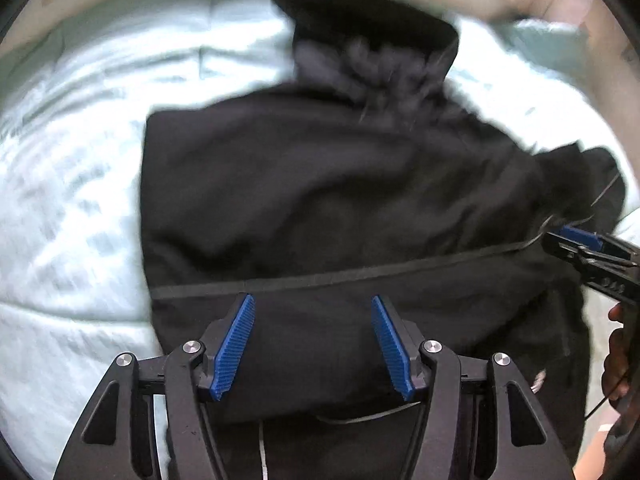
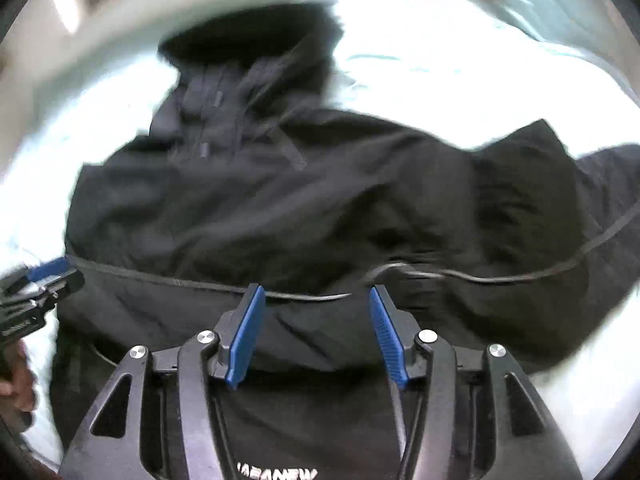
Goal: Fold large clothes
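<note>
My left gripper (image 1: 313, 346) and right gripper (image 2: 316, 334) hover open above the soft, floppy black jacket (image 1: 320, 184) on the bed (image 1: 60, 200); I'd pinch its near hem.

Bed cover (image 1: 72, 208): pale mint, quilted, wrinkled, brightly lit, blurred; spans left and top right of both views. Pale curved band (image 2: 240, 32) along far edge, beige-grey; identity unclear. Beyond it, blurred room background.
</note>
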The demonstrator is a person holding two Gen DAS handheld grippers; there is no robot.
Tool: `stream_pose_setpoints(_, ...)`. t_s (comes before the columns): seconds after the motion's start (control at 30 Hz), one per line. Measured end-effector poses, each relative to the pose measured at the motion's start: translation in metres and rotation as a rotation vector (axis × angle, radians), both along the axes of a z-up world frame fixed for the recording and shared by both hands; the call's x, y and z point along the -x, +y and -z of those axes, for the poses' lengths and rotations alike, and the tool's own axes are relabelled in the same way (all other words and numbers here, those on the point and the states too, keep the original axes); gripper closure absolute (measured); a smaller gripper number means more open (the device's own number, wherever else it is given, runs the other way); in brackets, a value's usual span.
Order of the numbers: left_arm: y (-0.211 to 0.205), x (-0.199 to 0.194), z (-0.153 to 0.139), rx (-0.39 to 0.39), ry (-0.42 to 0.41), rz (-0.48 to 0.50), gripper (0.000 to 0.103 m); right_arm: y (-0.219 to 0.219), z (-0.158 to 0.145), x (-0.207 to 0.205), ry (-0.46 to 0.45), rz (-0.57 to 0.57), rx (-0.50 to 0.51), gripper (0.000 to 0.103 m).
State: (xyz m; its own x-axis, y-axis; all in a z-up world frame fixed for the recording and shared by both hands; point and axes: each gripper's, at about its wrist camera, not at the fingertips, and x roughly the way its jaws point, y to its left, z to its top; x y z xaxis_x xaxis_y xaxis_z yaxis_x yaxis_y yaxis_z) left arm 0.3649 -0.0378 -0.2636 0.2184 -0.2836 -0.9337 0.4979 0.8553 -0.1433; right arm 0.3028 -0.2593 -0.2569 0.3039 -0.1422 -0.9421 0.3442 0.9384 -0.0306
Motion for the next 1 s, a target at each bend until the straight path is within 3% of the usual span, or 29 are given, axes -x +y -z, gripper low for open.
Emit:
stream_pose_setpoints(0.07, 0.005, 0.003, 0.02, -0.026, 0.027, -0.004, 0.041, -0.007, 0.036, -0.001, 0.092, 0.014, -0.036, 0.047)
stream_pose_setpoints(0.13, 0.008, 0.004, 0.02, -0.022, 0.025, -0.002, 0.041, -0.019, 0.047, 0.004, 0.067, 0.063, -0.117, 0.047)
stream_pose_setpoints(0.23, 0.012, 0.011, -0.006, -0.041, -0.018, 0.007, 0.04, -0.023, 0.025, 0.011, 0.06, 0.087, -0.148, 0.048)
stream_pose_setpoints(0.4, 0.034, 0.04, -0.05, -0.03, -0.079, 0.02, 0.04, -0.011, -0.032, 0.048, -0.03, 0.115, -0.155, 0.048)
stream_pose_setpoints(0.67, 0.065, 0.122, -0.114, 0.031, -0.138, 0.065, 0.04, 0.018, -0.093, 0.16, -0.082, 0.233, -0.196, 0.047)
stream_pose_setpoints(0.83, 0.052, 0.168, -0.134, 0.033, -0.188, 0.064, 0.04, 0.005, -0.111, 0.21, -0.079, 0.238, -0.159, 0.046)
stream_pose_setpoints(1.0, 0.021, 0.203, -0.155, 0.074, -0.207, 0.038, 0.04, -0.04, -0.123, 0.253, -0.119, 0.272, -0.186, 0.046)
